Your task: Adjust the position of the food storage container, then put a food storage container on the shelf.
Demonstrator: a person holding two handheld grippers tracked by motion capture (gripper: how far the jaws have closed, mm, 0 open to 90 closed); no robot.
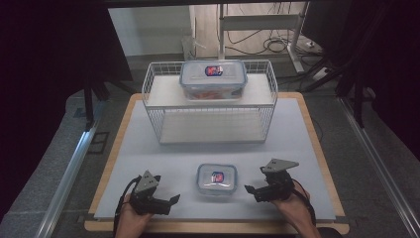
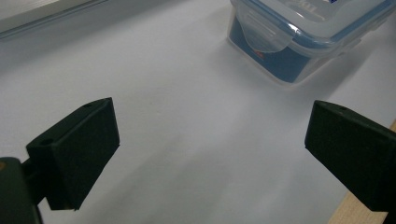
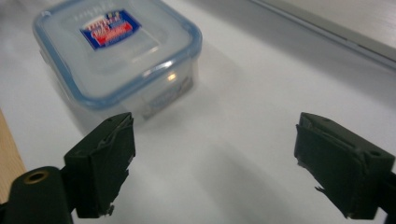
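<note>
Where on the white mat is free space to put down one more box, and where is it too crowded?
Free: the strip of white mat between the wire rack and the small container, and the mat's left and right margins. Crowded: the front edge, where the left gripper and right gripper, both open, flank the small container. The rack's top shelf holds the large container.

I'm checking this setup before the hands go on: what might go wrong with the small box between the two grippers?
1. The small box lies loose on the smooth white mat; a push from the left gripper or right gripper alone would likely slide it.
2. Both grippers stand open and apart from it, so uneven closing may twist it.
3. Lifted to the wire rack, it might bump the large box on top.
</note>
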